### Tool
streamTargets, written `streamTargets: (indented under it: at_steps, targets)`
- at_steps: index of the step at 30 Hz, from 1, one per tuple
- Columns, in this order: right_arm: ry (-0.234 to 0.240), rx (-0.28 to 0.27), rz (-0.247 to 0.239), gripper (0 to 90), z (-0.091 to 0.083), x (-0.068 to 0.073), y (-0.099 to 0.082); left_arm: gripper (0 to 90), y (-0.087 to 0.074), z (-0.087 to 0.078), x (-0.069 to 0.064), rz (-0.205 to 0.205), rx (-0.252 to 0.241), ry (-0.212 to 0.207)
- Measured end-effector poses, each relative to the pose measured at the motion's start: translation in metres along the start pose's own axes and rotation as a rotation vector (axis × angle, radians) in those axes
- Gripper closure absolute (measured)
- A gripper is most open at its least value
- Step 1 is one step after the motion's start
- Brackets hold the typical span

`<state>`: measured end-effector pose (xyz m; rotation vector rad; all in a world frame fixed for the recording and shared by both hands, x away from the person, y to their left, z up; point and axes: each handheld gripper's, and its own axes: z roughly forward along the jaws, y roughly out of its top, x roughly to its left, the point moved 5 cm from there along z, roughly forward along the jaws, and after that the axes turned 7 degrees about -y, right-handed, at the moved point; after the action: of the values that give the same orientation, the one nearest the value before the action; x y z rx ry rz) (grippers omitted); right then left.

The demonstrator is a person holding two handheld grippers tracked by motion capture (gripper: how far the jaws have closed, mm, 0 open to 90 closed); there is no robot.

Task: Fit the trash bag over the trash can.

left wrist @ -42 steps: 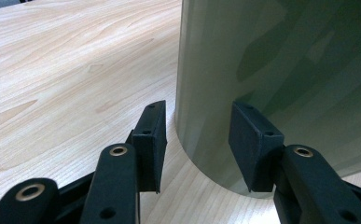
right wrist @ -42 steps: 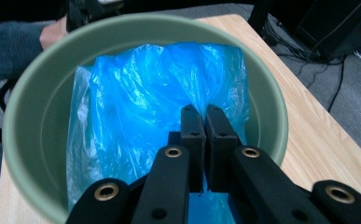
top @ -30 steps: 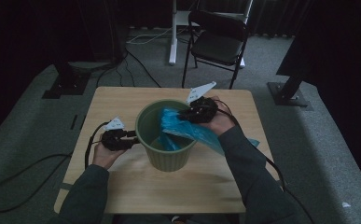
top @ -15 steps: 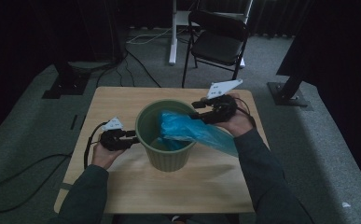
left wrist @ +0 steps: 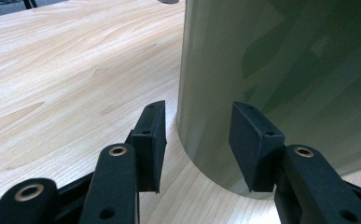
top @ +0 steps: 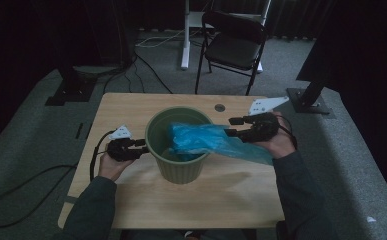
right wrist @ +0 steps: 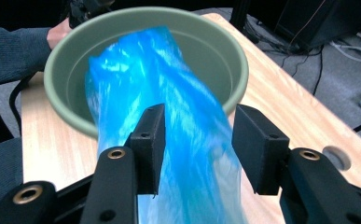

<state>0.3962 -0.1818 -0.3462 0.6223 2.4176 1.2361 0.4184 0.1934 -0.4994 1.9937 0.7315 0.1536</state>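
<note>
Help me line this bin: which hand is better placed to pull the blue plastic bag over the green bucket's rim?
Right. The right gripper has open fingers around the blue plastic bag, which trails over the round green plastic bucket's rim. The left gripper sits low against the bucket's wall.

Bright blue bag (right wrist: 169, 126); olive-green bin (top: 173, 165); pale wood-grain table (top: 131, 107).

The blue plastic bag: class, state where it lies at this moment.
In the high view the blue plastic bag drapes from inside the green bin at the table's middle, over its right rim, toward the right gripper.
</note>
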Motion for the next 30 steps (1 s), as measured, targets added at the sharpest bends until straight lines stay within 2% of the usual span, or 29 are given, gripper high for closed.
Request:
streamTargets:
  at_steps: [7,11,13,16,19,24,30]
  targets:
    - [0.008,0.02,0.024,54.2,-0.003,0.002,-0.018,55.4,0.0,-0.001,-0.002,-0.002,0.004,-0.015]
    - [0.033,0.046,0.024,59.1,0.0,0.005,-0.025,55.1,0.0,-0.002,-0.006,0.004,0.011,-0.028]
    - [0.035,0.053,0.019,65.6,0.003,0.006,-0.026,55.1,0.001,-0.004,-0.007,0.006,0.004,-0.033]
    - [0.032,0.046,0.015,79.8,0.008,0.004,-0.025,54.4,0.001,-0.008,-0.009,0.003,0.006,-0.056]
    - [0.034,0.038,0.014,86.4,0.01,0.003,-0.021,53.5,0.001,-0.01,-0.011,0.011,0.025,-0.071]
    - [0.031,0.03,0.005,88.9,0.013,0.003,-0.014,53.5,0.003,-0.015,-0.012,0.015,0.019,-0.067]
    - [0.044,0.035,-0.008,89.1,0.02,0.003,-0.006,53.5,0.014,-0.03,-0.014,0.03,-0.026,-0.054]
